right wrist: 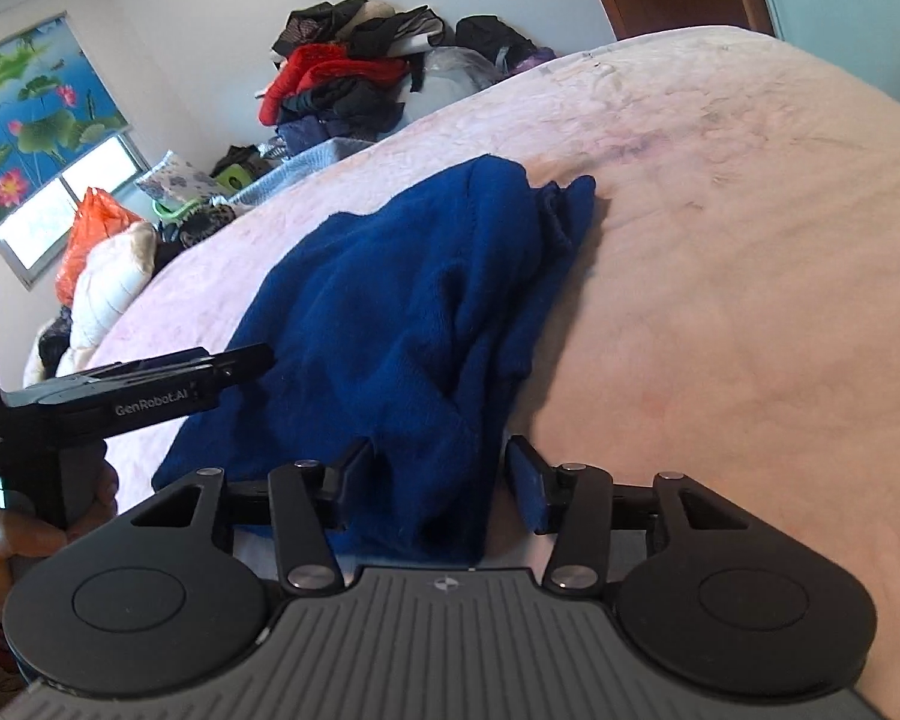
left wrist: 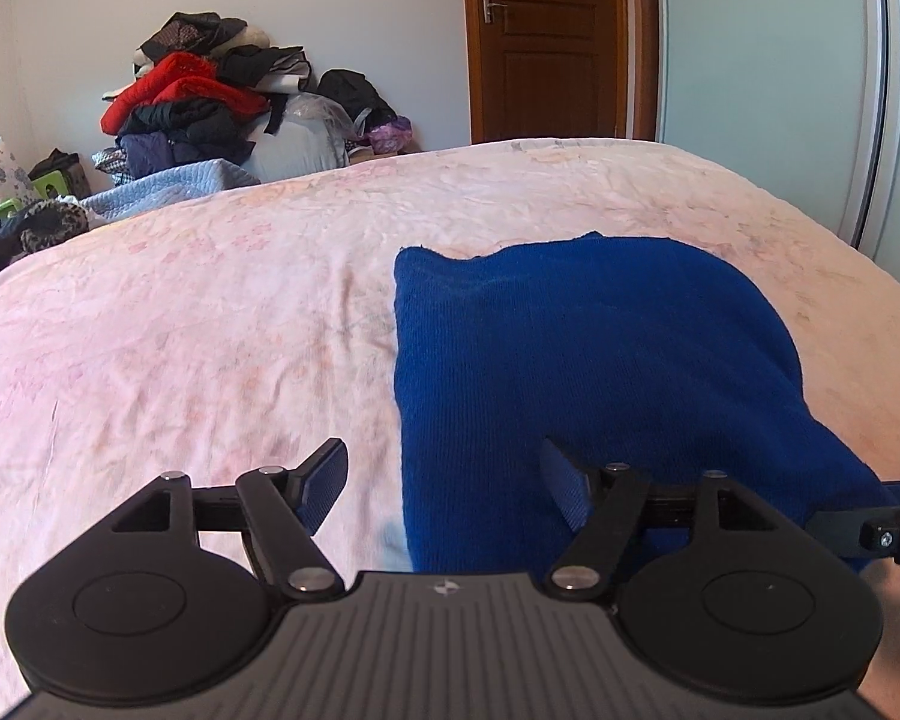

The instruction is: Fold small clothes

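Looking out over a pale pink bed (left wrist: 210, 330), with a heap of clothes (left wrist: 198, 102) against the far wall, a brown door (left wrist: 546, 42) to its right and a lotus-print blind (right wrist: 36, 114) over the window.

Finding the blue garment (left wrist: 570, 348) lying on the bed, towards the near edge. Seeing it flat and smooth-sided from the left wrist view, bunched into thick folds and creases from the right wrist view.

Holding the left tongs (left wrist: 444, 480) low over the garment's left edge, jaws standing well apart. Keeping one finger (left wrist: 324, 480) above bare bedspread and the other finger (left wrist: 564, 492) above the blue knit, with the straight edge of the cloth running between them. Pinching nothing.

Holding the right tongs (right wrist: 438, 480) at the garment's near right corner, jaws likewise apart. Straddling a hanging fold of blue fabric, the left-hand finger (right wrist: 354, 468) sitting against the cloth, the right-hand finger (right wrist: 522, 480) standing clear of it over the bedspread. Not clamping the fold.

Catching the left tongs from the side in the right wrist view, reaching in beside the garment, gripped from below by a hand (right wrist: 30, 534).
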The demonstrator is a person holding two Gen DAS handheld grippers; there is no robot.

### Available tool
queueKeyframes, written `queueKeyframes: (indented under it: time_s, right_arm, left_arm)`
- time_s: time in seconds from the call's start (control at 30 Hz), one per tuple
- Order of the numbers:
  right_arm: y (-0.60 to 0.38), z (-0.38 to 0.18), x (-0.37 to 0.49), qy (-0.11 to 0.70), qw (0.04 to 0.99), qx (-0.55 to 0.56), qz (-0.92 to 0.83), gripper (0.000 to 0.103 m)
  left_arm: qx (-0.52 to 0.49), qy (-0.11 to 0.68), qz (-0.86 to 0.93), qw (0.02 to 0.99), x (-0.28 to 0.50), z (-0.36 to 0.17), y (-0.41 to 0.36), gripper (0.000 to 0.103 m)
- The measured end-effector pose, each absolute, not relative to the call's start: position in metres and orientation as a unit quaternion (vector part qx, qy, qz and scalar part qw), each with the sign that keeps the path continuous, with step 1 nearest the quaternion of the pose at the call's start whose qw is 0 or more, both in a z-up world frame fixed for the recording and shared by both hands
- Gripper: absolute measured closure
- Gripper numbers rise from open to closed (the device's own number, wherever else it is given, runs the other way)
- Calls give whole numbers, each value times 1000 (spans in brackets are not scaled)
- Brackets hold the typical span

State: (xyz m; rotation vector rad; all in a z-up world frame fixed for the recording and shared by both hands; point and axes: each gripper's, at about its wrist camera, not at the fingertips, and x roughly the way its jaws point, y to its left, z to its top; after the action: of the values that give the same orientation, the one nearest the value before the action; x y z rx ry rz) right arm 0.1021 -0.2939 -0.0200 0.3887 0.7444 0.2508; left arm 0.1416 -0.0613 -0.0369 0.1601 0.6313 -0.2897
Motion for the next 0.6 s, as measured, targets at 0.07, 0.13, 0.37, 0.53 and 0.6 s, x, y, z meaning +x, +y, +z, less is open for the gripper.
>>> queueKeyframes:
  time_s: [0.07,0.13,0.37,0.53,0.6]
  right_arm:
    - [-289,-19,94,360,907,183,120,36]
    - [-281,-18,85,362,909,168,117,31]
    - [-250,-11,51,377,914,113,97,10]
    - [-226,-13,34,379,921,70,55,2]
    - [-220,-15,29,376,924,55,44,0]
  left_arm:
    - [68,314,-141,936,134,-38,-56,31]
    - [59,322,-140,935,126,-39,-50,29]
    - [34,334,-134,932,85,-46,-28,28]
    - [5,353,-126,927,66,-52,-17,27]
    - [11,360,-119,925,60,-56,-17,27]
